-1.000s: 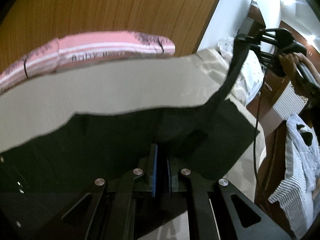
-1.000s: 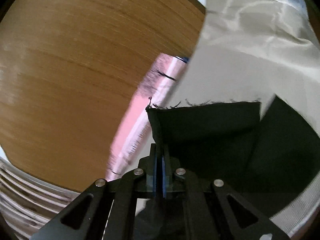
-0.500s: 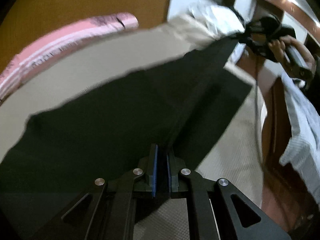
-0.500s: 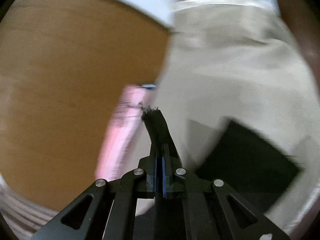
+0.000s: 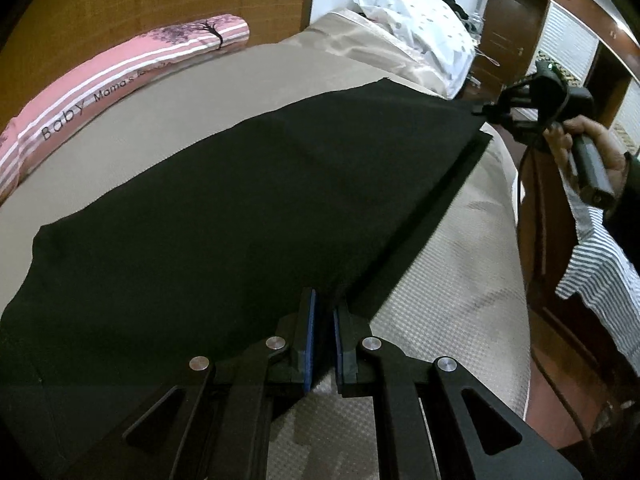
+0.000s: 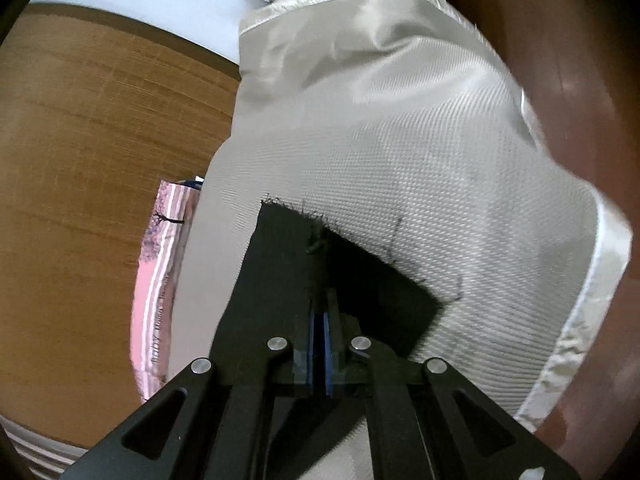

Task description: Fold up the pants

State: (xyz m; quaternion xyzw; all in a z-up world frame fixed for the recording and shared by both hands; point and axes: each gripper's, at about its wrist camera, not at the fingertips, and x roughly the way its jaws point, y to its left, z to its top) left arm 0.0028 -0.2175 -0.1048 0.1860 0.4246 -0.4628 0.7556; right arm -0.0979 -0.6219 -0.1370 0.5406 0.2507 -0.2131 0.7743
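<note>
pants [image 5: 224,216]: you hold matt black cloth, frayed threads along its cut edge
bedspread [image 5: 452,320]: your work surface is beige cloth with a fine woven waffle texture; its border has a satin sheen
bolster [image 5: 120,76]: smooth pink printed cloth
headboard [image 6: 100,152]: wood grain, low sheen
left gripper [image 5: 323,312]: your fingers look like matt black plastic, blue pads, bright metal pins
wardrobe [image 5: 506,20]: dark glossy wood, probably

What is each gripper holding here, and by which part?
Both hold the black pants: left gripper pinches the near edge, right gripper the frayed hem corner.
</note>
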